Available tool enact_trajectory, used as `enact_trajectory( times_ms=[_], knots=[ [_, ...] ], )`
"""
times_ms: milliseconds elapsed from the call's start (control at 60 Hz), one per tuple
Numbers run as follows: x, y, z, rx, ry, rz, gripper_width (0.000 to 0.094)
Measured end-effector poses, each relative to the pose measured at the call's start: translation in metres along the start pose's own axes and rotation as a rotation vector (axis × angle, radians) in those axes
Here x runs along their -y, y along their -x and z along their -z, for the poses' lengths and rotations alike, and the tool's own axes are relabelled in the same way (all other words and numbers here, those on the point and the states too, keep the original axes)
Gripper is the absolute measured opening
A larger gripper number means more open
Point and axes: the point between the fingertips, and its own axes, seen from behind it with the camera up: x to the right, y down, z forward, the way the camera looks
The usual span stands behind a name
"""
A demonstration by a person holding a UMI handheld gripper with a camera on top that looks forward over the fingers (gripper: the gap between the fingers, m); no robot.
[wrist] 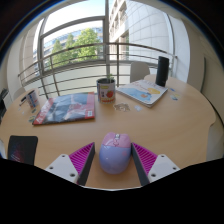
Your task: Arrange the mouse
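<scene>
A pale lilac computer mouse (114, 157) sits between my two fingers on the light wooden table (165, 125). My gripper (114, 147) is shut on the mouse: the magenta pads (82, 157) press against its left and right sides. The mouse's near end is hidden at the gripper's base. I cannot tell whether the mouse rests on the table or is lifted slightly.
Beyond the fingers stand a red and white mug (106, 90), a colourful magazine (64, 107) to its left and an open booklet (143, 93) to its right. A black upright device (162, 70) stands at the far right. A black flat item (22, 148) lies left of the fingers. Windows with a railing are behind.
</scene>
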Motion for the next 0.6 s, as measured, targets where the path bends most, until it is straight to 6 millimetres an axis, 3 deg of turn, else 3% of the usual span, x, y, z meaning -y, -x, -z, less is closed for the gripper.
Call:
enact_trajectory(
  times_ms=[67, 250, 350, 417, 483, 600],
  knots=[
    [0.006, 0.003, -0.009, -0.032, -0.016, 0.052, 0.0568],
    [0.008, 0.003, -0.008, -0.051, -0.005, 0.055, 0.0479],
    [0.01, -0.002, 0.005, -0.087, 0.002, 0.046, 0.044],
    [0.027, -0.002, 0.031, -0.117, -0.043, 0.039, 0.0438],
    [0.061, 0.004, 0.07, -0.14, -0.119, 0.006, 0.0438],
    [0.136, 0.053, 0.159, -0.127, -0.293, -0.046, 0.0438]
  ],
)
